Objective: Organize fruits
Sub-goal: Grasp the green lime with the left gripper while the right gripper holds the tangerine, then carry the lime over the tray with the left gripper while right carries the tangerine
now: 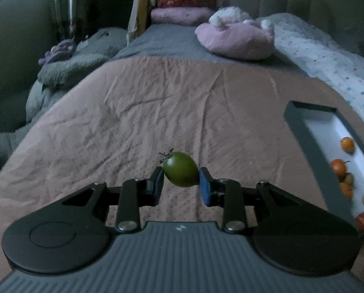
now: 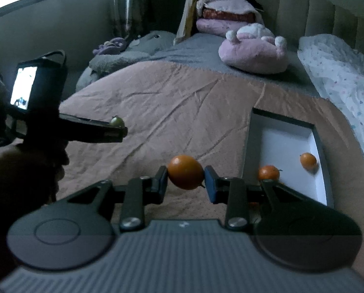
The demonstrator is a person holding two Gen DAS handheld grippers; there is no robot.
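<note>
Dim bedroom, work surface is a bed under a creased pink bedspread [image 1: 157, 102]. Left gripper [image 1: 181, 178] holds a green fruit [image 1: 180, 169], oval, with a dry stalk at its upper left; both pads press on its sides, jaws narrow, fruit lifted clear of the cover. In the right wrist view the same left gripper [image 2: 119, 131] shows side-on at the left edge, a lit screen on its body, the green fruit [image 2: 116, 121] just visible at its tip. Right gripper [image 2: 185, 179] is clamped on an orange fruit [image 2: 185, 171], rounder, gripped between the two pads and held above the bedspread, just left of the tray. Tray [image 2: 251, 146] is a shallow rectangular box, dark walls, white floor, lying on the bedspread toward the right. Inside it, two small orange fruits sit apart: one near the right wall [image 2: 308, 160], one [image 2: 268, 172] at the near left, partly hidden behind the gripper linkage. From the left wrist view the tray [image 1: 304, 131] sits at the far right and carries several orange fruits [image 1: 347, 144] along its near end, edges blurred, count uncertain. Pink plush pillow [image 2: 254, 52] and folded bedding lie toward the headboard, well apart from the fruit
</note>
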